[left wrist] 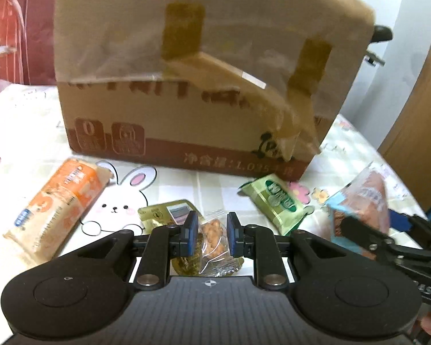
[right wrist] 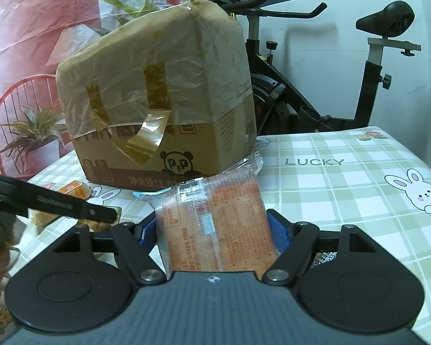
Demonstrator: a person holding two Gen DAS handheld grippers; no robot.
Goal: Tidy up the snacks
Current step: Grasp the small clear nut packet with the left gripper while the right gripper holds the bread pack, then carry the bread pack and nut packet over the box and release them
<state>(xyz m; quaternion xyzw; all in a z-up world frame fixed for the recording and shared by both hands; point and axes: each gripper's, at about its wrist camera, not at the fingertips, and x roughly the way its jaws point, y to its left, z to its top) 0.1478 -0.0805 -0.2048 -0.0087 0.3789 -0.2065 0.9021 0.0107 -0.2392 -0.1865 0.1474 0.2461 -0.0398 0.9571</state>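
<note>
Green-checked rabbit-print tablecloth [right wrist: 344,178] bearing a plastic-wrapped brown cardboard box [left wrist: 186,109], with an orange packet [left wrist: 57,210] and a green packet [left wrist: 275,201] lying before it; left gripper [left wrist: 209,231] clamped on a small clear-wrapped nut snack [left wrist: 214,237]; right gripper [right wrist: 215,235] holding, jaws wide, an orange-printed clear packet [right wrist: 215,224].
</note>
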